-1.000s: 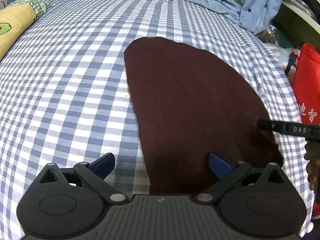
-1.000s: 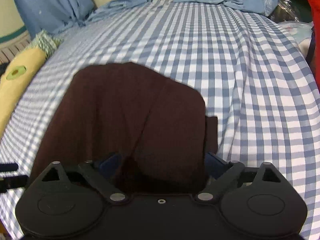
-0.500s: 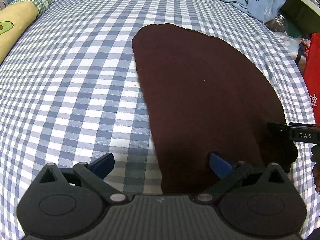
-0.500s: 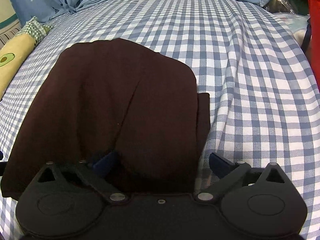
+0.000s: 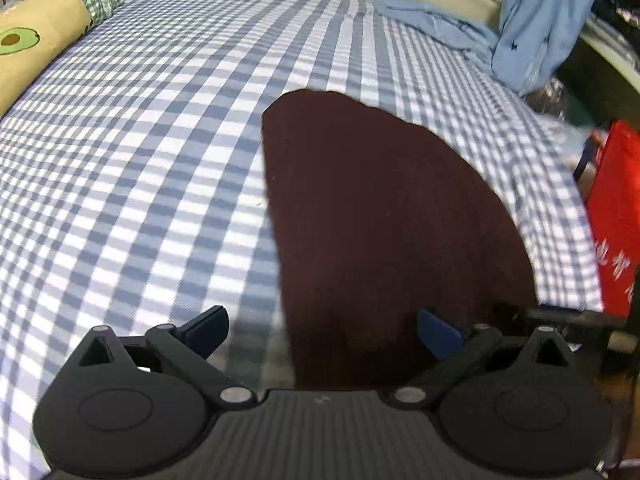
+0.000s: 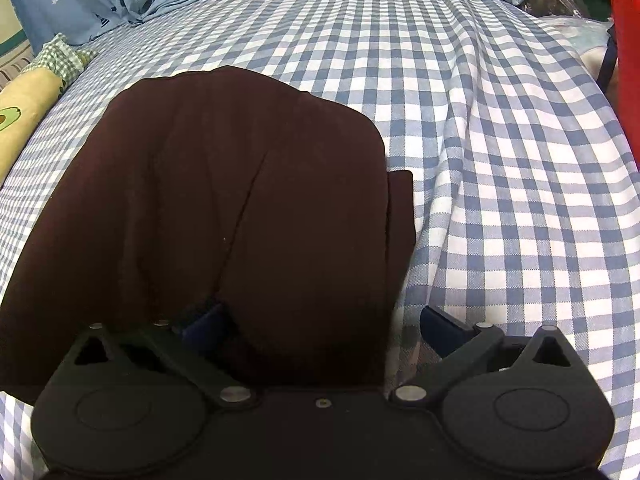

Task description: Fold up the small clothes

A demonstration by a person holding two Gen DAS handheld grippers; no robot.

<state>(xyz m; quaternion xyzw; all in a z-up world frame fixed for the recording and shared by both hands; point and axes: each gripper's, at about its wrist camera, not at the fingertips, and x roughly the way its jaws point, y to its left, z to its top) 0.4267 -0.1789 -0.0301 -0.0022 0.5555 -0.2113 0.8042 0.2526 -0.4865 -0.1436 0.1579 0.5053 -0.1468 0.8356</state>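
Dark maroon garment (image 6: 240, 208) folded on checked sheet (image 6: 500, 160), right gripper (image 6: 320, 320) spread wide over its near edge (nothing pinched), left gripper (image 5: 320, 328) wide too, garment's left edge between its fingers.

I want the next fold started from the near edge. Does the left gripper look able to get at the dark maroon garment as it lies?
Probably yes. The left gripper is open, its right finger already over the dark maroon garment, and nothing lies between them on the checked sheet.

bedroom | checked bedsheet (image 5: 168, 168) | avocado-print bolster (image 5: 32, 56)
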